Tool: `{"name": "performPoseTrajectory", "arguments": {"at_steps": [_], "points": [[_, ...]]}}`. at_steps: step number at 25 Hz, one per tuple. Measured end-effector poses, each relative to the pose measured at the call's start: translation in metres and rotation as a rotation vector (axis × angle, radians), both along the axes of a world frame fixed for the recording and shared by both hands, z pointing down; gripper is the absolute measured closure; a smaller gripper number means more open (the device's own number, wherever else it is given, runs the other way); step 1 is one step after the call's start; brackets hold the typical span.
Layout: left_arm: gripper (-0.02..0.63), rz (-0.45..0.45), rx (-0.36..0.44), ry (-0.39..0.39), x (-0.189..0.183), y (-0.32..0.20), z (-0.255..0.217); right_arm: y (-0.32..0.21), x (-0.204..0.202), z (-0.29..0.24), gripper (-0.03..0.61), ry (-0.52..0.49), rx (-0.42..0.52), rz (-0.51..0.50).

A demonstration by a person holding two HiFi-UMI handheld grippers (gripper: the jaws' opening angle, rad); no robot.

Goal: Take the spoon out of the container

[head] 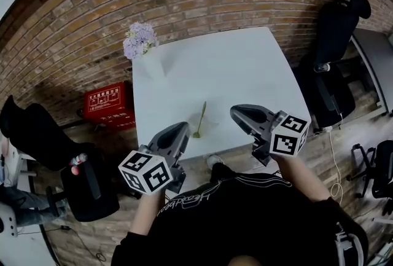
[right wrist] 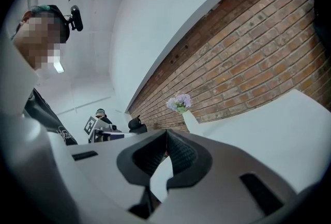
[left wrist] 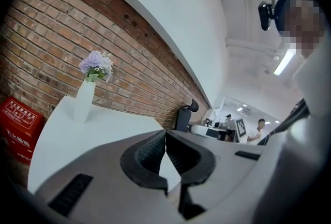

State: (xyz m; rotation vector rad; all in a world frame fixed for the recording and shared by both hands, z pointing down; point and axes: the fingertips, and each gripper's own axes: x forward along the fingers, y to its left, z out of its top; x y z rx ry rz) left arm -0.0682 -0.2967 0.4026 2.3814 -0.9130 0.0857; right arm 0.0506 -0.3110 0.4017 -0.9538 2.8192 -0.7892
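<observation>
The white bench (head: 245,62) fills the middle of the frame. Left of it a red box (head: 109,104) sits on the floor, its contents hidden. At the bench's upper-left corner a white vase (left wrist: 84,101) holds pale purple flowers (head: 140,39). The spoon (head: 200,120) lies flat on the bare bench near its lower edge — slim, greenish-gold, bowl end toward the bottom of the frame. The left gripper (head: 183,128) and right gripper (head: 235,112) flank it, both with jaws pressed together on nothing.

Overhead view; two low, toward vase (left wrist: 84,104)
</observation>
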Motion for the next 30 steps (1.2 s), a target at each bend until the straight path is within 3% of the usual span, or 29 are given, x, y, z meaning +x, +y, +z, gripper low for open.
{"name": "performPoseTrajectory", "arguments": {"at_steps": [15, 19, 30], "points": [[0.609, -0.090, -0.110, 0.010, -0.026, -0.045, 0.040, -0.066, -0.028, 0.057, 0.575, 0.074, -0.069, -0.121], [0.609, -0.111, -0.131, 0.009, -0.034, -0.046, 0.046, -0.071, -0.037, 0.076, 0.482, 0.107, -0.079, -0.141], [0.609, -0.168, -0.159, 0.007, -0.060, -0.047, 0.054, -0.076, -0.058, 0.126, 0.430, 0.197, -0.105, -0.219]]}}
